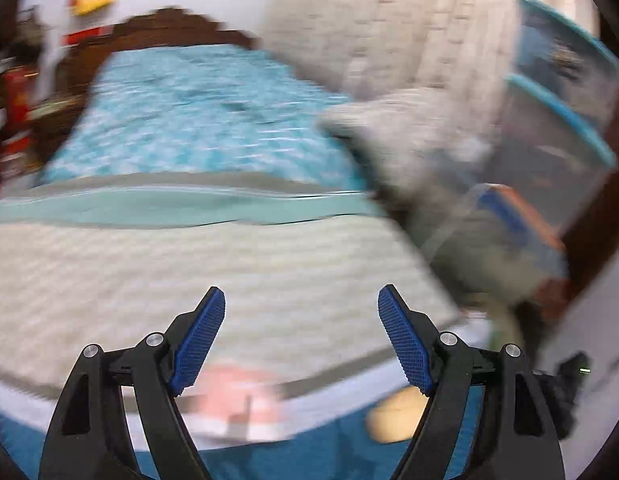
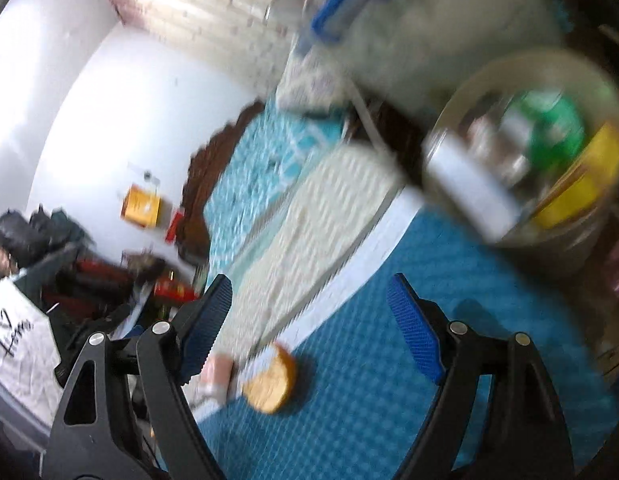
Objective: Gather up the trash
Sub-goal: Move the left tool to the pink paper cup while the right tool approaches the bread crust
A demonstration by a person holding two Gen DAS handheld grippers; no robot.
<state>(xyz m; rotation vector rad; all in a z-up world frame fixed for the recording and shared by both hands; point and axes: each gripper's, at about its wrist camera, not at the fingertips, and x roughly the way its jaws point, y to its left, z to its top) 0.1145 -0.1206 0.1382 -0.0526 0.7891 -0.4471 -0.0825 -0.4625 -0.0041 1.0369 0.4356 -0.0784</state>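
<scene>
Both views are motion-blurred. My left gripper [image 1: 301, 300] is open and empty above the foot of a bed. Below it lie a pink and white piece of trash [image 1: 237, 404] and a round yellow item [image 1: 393, 416] on the blue floor mat. My right gripper [image 2: 309, 292] is open and empty. The yellow round item [image 2: 271, 380] and the pink piece [image 2: 217, 372] lie on the mat [image 2: 389, 360] below it. A round bin [image 2: 549, 152] holding green, yellow and white trash stands to the upper right.
A bed with a blue patterned cover [image 1: 197, 112] and a ribbed white mat [image 1: 189, 272] fills the left wrist view. Clear storage boxes [image 1: 557, 112] stack at its right. Dark clutter and a white printed cloth [image 2: 17, 352] sit left in the right wrist view.
</scene>
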